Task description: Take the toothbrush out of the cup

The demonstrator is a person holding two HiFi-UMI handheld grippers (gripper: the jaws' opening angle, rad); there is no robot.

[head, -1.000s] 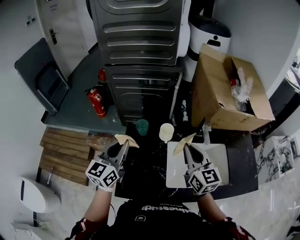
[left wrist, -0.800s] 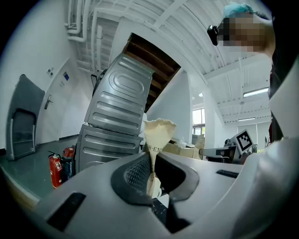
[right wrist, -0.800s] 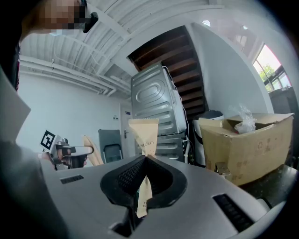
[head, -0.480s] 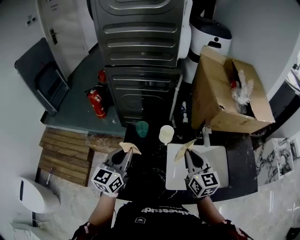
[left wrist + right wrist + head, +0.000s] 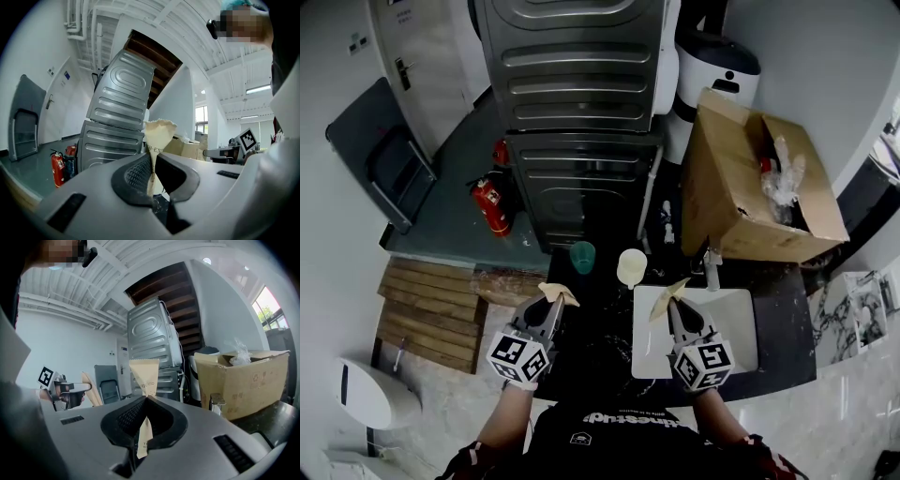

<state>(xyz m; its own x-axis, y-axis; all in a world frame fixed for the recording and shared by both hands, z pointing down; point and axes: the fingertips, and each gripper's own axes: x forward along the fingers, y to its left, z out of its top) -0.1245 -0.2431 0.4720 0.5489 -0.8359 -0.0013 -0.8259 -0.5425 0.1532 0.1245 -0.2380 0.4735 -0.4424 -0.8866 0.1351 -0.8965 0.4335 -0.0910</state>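
Note:
My left gripper (image 5: 553, 302) is shut on a beige paper packet (image 5: 557, 292). In the left gripper view the packet (image 5: 158, 133) stands up from between the closed jaws of the left gripper (image 5: 152, 163). My right gripper (image 5: 672, 302) is shut on a second beige packet (image 5: 667, 290), and in the right gripper view this printed packet (image 5: 145, 373) is pinched at the right gripper (image 5: 146, 401). Ahead on the dark counter stand a green cup (image 5: 582, 256) and a cream cup (image 5: 632, 266). No toothbrush shows in any view.
A white basin (image 5: 736, 330) with a faucet (image 5: 712, 269) lies under the right gripper. An open cardboard box (image 5: 741, 202) sits at the right. Stacked grey machines (image 5: 577, 122) stand behind the counter, with a red fire extinguisher (image 5: 489, 204) and a wooden pallet (image 5: 431, 309) at the left.
Both grippers have sunk a little with their packets still held. In the head view the left one has also shifted slightly right.

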